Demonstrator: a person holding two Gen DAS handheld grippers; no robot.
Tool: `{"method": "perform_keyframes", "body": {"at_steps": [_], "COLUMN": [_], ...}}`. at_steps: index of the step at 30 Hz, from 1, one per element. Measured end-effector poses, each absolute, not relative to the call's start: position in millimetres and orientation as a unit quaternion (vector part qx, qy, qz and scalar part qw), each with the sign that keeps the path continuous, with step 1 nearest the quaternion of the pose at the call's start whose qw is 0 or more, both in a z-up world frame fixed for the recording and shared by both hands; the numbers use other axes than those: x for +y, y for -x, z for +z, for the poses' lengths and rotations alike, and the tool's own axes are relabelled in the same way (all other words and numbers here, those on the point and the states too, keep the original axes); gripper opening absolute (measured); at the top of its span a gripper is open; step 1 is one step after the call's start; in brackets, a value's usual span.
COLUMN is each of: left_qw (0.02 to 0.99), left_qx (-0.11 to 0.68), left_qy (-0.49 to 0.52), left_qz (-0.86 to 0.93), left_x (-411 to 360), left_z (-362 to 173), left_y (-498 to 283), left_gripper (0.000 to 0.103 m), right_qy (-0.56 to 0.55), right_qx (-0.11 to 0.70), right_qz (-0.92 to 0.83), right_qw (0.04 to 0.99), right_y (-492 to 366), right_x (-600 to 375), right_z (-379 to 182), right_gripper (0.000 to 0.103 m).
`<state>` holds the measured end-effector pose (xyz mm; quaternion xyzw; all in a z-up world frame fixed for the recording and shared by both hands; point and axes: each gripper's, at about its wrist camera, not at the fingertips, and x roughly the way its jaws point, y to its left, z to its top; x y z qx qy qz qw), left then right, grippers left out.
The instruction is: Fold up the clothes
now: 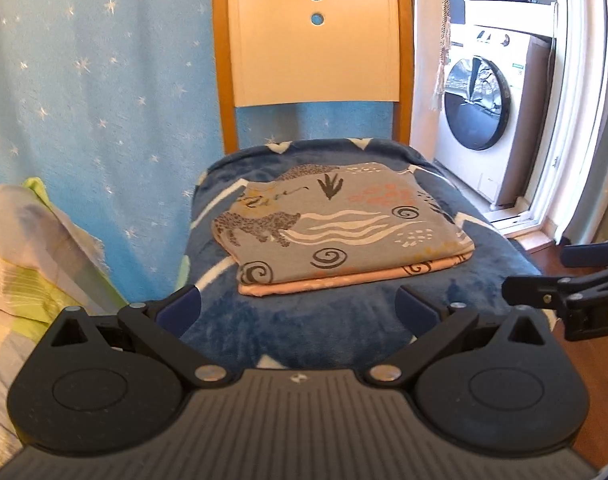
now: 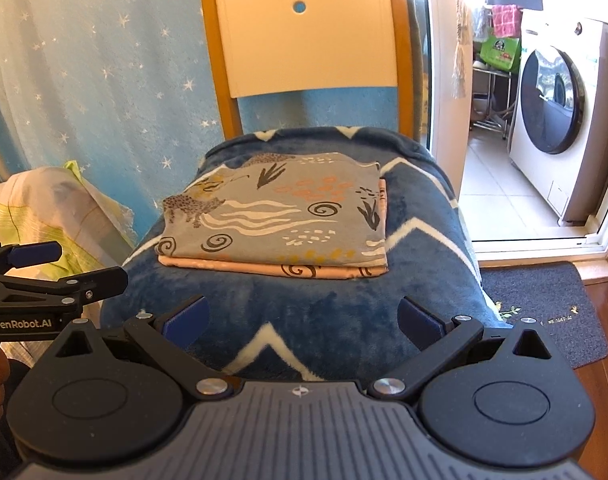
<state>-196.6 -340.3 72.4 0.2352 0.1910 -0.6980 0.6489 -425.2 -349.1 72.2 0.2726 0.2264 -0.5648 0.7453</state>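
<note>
On my far left in the right wrist view, the side of my left gripper (image 2: 70,266) carries white lettering that reads "GenRobot.AI". In the left wrist view the side of my right gripper (image 1: 544,272) shows only "D" before the frame cuts it off. The dark doormat (image 2: 544,312) has small pale writing on it, too tiny for me to read.

Going left to right: a pile of pale yellow-green bedding (image 1: 28,264) sits at the left edge, in front of a blue curtain with white stars (image 1: 96,92). In the middle stands a chair (image 1: 316,52) with a cream back panel, an orange-brown frame and two round holes. Its seat is draped in a navy blanket with white zigzags (image 2: 324,320).

The folded garment (image 1: 344,232) lies flat on that blanket, in the middle of the seat, ahead of both grippers and touched by neither. It is a neat rectangle, grey on top, printed with spotted leopards, white wavy bands, black spirals, dark leaves and peach blotches. A peach underside peeks out along the near edge and the right edge.

Both my grippers have their blue-padded jaws spread wide and hold nothing, low over the near part of the seat.

At the right, through a doorway, stands a white front-loading washing machine (image 2: 556,112).
</note>
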Motion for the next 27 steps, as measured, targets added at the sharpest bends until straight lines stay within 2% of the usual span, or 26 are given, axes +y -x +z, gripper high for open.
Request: {"method": "perform_keyframes", "body": {"at_steps": [27], "left_qw": [0.651], "left_qx": [0.185], "left_qy": [-0.226], "left_qz": [-0.7], "left_x": [-312], "left_z": [86], "left_y": [204], "left_gripper": [0.102], "right_qy": [-0.259], "right_qx": [0.223], "right_qz": [-0.566], "right_qw": [0.75], "right_y": [427], "right_x": [-317], "right_z": [91], "right_gripper": [0.103]}}
